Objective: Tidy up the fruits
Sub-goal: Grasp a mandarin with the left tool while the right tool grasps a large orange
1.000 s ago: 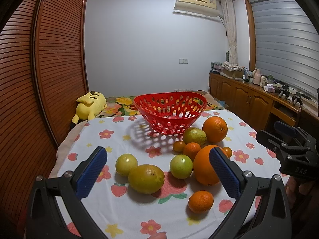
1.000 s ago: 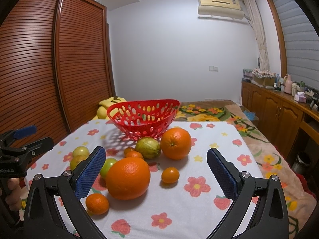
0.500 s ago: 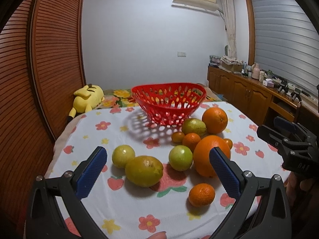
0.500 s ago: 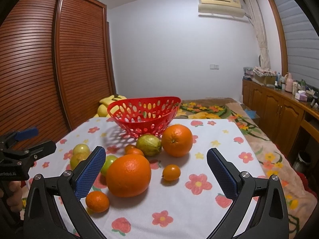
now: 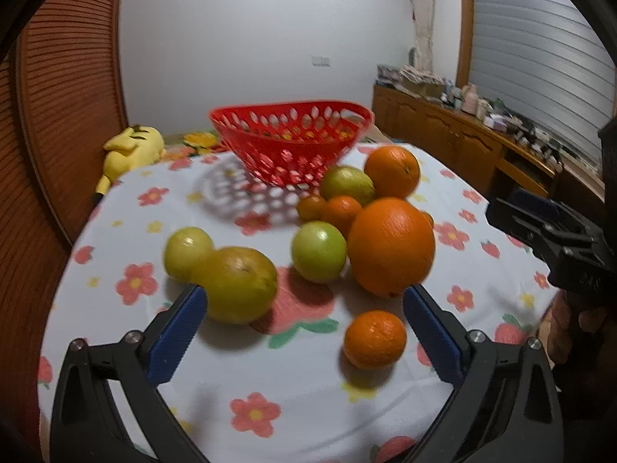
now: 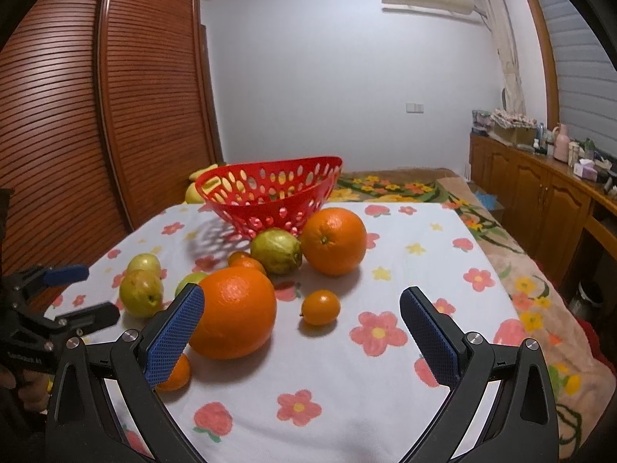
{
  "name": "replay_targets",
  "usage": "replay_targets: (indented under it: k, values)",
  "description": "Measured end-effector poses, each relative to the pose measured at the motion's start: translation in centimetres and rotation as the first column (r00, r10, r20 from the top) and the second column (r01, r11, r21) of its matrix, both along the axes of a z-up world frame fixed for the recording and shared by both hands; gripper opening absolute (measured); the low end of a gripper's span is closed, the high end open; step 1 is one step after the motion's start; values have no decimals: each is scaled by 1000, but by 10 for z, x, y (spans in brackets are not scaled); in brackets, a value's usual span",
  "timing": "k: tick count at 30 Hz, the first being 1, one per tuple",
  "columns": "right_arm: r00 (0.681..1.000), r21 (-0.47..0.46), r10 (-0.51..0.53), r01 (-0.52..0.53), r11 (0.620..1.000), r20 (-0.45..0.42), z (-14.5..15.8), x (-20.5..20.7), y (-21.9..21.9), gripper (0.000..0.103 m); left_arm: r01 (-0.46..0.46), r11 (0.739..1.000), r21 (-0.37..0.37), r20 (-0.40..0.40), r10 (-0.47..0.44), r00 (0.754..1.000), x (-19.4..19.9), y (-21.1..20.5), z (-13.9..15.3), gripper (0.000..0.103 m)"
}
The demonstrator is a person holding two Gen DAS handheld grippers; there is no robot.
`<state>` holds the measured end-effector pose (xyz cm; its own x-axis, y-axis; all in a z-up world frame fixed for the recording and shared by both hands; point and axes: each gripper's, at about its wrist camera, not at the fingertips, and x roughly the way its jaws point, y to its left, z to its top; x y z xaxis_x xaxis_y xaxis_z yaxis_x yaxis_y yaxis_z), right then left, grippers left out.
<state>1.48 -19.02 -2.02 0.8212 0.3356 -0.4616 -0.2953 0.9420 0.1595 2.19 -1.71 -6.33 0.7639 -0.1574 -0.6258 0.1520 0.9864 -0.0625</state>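
Where the flowered tablecloth covers the table, the fruit lies in a loose cluster in front of a red basket that stands at the far side and holds nothing that can be seen. At the far left, off the cloth, a yellow plush toy lies by the wooden slatted doors. In the left wrist view, going left to right, a small green fruit touches a larger yellow-green fruit, then come a round green fruit and a big orange just beside it. Nearer the camera sits a small mandarin. Behind the big orange are 2 smaller orange fruits, a green pear-like fruit and a second orange close to the basket.

The left gripper has its jaws wide apart and closing, the left blue pad just beside the yellow-green fruit, with no pad pressing on any fruit. The picture is a little blurred.

The right gripper hovers with its jaws spread wide; the big orange and a small kumquat lie between them, neither gripped. A hand holds it at the right.
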Motion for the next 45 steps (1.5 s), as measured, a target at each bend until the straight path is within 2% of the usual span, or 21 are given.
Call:
replay_targets:
  k: [4, 7, 11, 20, 23, 24, 28, 34, 45]
  values:
    - [1000, -10, 4, -5, 1000, -12, -2, 3, -1, 103, 59, 998, -15, -50, -60, 997, 5, -7, -8, 95]
    - [1000, -4, 2, -2, 1000, -24, -4, 6, -4, 103, 90, 996, -24, -96, -92, 991, 10, -12, -16, 87]
    - [999, -4, 5, -5, 1000, -38, -6, 9, -5, 103, 129, 991, -46, -148, -134, 980, 14, -15, -24, 82]
    - [999, 2, 20, -20, 1000, -49, -7, 15, -4, 103, 205, 972, -118, -203, -225, 953, 20, -19, -37, 66]
    - [998, -5, 31, -31, 999, -54, -10, 17, -2, 103, 238, 956, -172, -211, -272, 939, 21, -18, -40, 53]
    - [998, -6, 35, -35, 999, -54, -11, 17, -1, 103, 253, 947, -197, -209, -293, 933, 21, -17, -41, 45]
    - [997, -6, 54, -55, 998, -56, -13, 21, 3, 103, 247, 947, -204, -202, -287, 936, 18, -15, -38, 42]
    - [991, 2, 114, -114, 993, -75, -16, 27, 15, 103, 218, 961, -172, -175, -248, 953, 13, -8, -32, 42]
    - [964, 31, 236, -234, 972, -124, -19, 47, 40, 103, 155, 975, -157, -112, -173, 979, 10, 16, -15, 42]
